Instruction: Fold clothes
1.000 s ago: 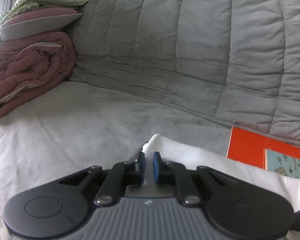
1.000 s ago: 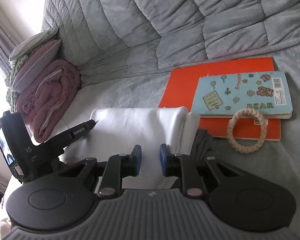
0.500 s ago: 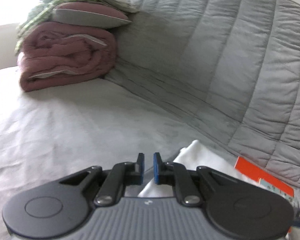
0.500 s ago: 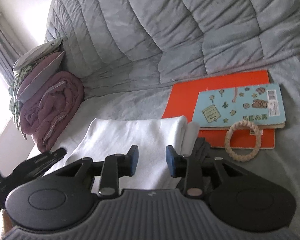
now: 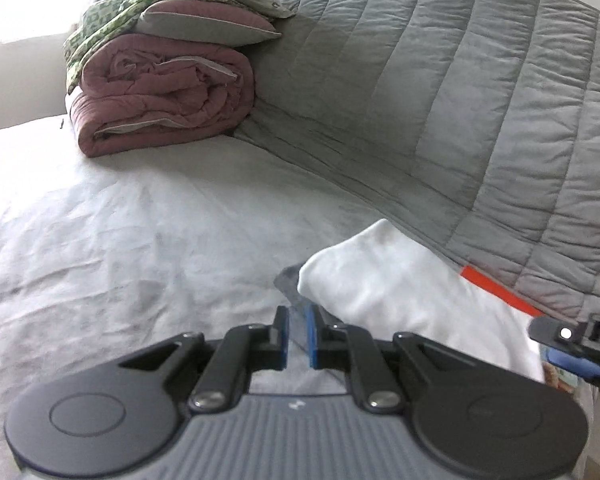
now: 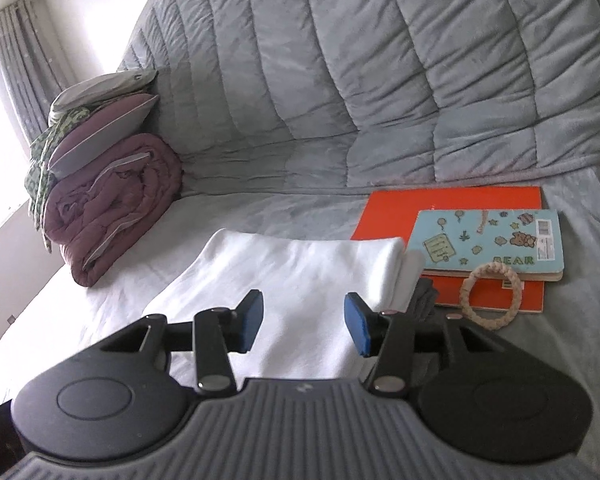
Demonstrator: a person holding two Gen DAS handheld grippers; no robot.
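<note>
My left gripper has a ribbed grey housing at six o'clock, flanked by two round black discs with a ring embossed on each, and black linkage arms with silver pivot screws run up to blue-padded fingers. My right gripper is built the same, with a small white mark on the grey ribbing and blue pads on its fingers. At three o'clock in my left view, that right unit shows a black finger with a white dot.

Garment on bed; books right, bedding roll left, likely apart
</note>
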